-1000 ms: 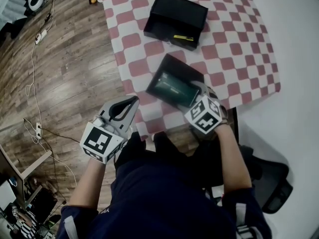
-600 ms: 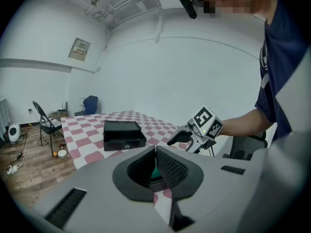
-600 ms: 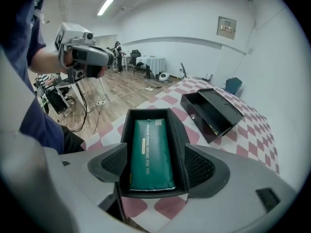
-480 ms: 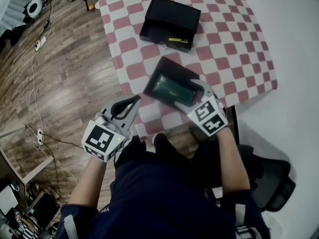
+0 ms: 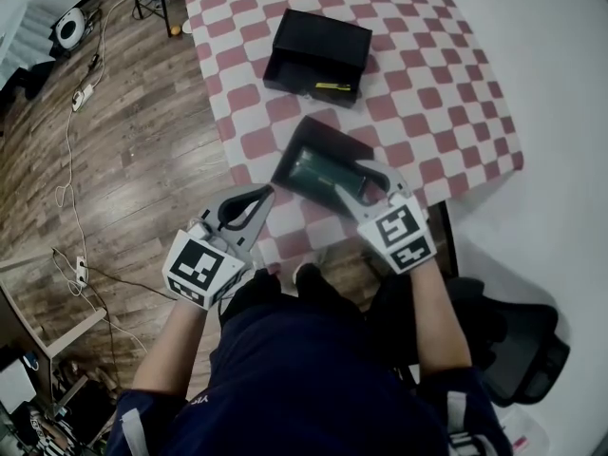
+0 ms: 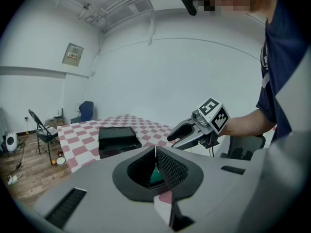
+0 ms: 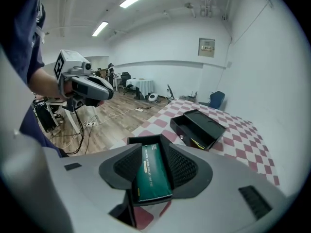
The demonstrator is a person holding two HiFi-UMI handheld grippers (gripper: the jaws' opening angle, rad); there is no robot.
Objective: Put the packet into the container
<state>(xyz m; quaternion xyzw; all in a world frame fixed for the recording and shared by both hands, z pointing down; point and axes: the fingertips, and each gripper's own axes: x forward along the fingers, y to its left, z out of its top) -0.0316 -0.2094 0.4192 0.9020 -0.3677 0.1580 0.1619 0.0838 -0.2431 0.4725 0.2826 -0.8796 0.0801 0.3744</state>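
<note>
Green packet low inside open black tray near counter edge; right gripper fingers grasping its long sides; left gripper fingers clenched, empty, beside counter edge; second black box farther back.

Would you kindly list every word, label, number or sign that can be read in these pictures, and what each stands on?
Nothing reads with confidence.
Green flat packet: white print along its face, too blurred to read.
Yellow label in the far open black box: too small.
Framed wall notice: too small.
Left marker cube and right marker cube: black-and-white square patterns, no words.
</note>
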